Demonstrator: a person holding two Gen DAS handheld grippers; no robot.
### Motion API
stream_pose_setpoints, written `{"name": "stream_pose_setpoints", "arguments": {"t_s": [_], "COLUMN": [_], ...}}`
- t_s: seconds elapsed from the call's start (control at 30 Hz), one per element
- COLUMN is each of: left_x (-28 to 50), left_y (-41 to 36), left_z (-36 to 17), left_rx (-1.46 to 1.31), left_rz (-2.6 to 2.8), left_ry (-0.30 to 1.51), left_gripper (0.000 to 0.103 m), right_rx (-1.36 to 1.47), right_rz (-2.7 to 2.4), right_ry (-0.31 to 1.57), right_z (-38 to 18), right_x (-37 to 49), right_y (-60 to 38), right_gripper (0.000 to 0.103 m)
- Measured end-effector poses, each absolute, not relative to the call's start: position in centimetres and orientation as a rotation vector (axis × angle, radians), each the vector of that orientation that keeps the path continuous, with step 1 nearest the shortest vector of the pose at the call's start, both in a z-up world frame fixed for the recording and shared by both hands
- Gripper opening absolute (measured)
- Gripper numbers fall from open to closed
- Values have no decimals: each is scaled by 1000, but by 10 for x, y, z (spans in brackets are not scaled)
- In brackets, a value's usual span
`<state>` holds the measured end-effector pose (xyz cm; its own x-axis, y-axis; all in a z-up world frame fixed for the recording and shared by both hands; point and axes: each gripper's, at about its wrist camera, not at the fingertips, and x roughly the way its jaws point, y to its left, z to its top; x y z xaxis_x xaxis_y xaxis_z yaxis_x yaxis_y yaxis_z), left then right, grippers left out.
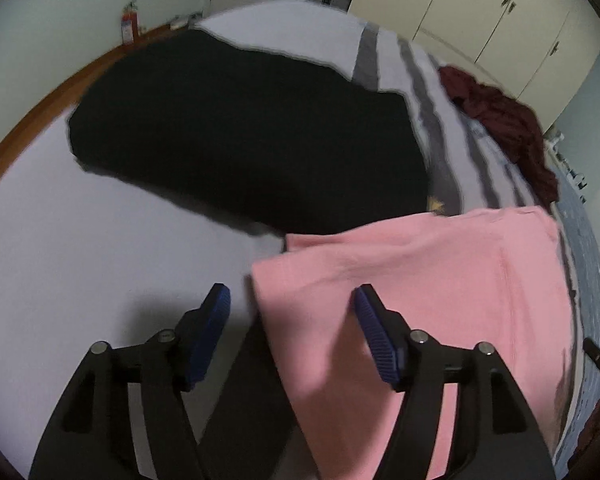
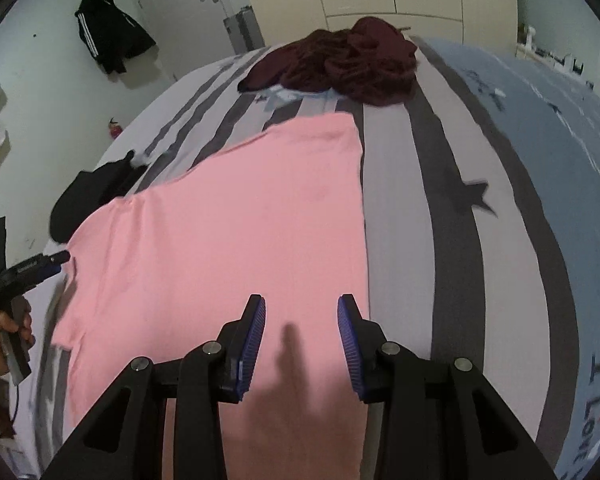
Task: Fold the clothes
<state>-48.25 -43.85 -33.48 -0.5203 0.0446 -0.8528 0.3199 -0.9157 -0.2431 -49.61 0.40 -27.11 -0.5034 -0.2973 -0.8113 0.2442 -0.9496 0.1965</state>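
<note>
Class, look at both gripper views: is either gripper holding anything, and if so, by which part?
Nothing is held. The left gripper and right gripper are both open above the pink shirt, pads clear of it.

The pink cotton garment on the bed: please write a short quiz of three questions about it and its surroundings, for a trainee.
1. True or false: the left gripper is clamped on the pink cotton garment.
2. Which lies crumpled at the far end of the striped grey bedsheet? A) crumpled dark maroon garment B) yellow towel C) white pillow
3. Fill in: the flat black garment lies to the ____ of the pink one in the left wrist view.

Key:
1. False; its fingers stand apart, nothing pressed between them.
2. A, the crumpled dark maroon garment.
3. Left, and further up the bed.
</note>
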Motion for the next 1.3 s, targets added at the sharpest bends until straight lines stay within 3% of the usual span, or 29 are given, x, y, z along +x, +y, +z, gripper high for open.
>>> {"name": "stream_pose_setpoints", "arguments": {"t_s": [0.1,0.43,0.63,0.7,0.77,1.1,1.3], "left_x": [-488,-497,-503,-505,-505,-488,-502], "left_y": [-440,-427,-417,-414,-410,-372,-294], "left_z": [-337,-336,-334,-330,-324,-256,-211], "left_rx": [1408,1371,1398,1415,1438,1415,1459], "left_rz": [-2583,-2737,-2801,-2808,-2814,-2858,-2943], "left_ry": [566,596,539,516,480,369,355], "left_gripper": [72,72,43,25,19,16,16], "right_rx": [1358,1438,1445,1448,1448,1421,1392], "right_rz": [-2516,-2559,-2545,-2541,-2541,-2569,-2565], "right_ry": [-50,-93,-65,-63,-68,-111,-114], "right_z": [-276,-300,-304,-306,-305,-290,-272], "right_x": [-510,-539,-536,-536,-536,-537,-533], "right_y": [-3,2,-1,0,3,21,33], "right_gripper": [34,34,34,34,34,34,34]}}
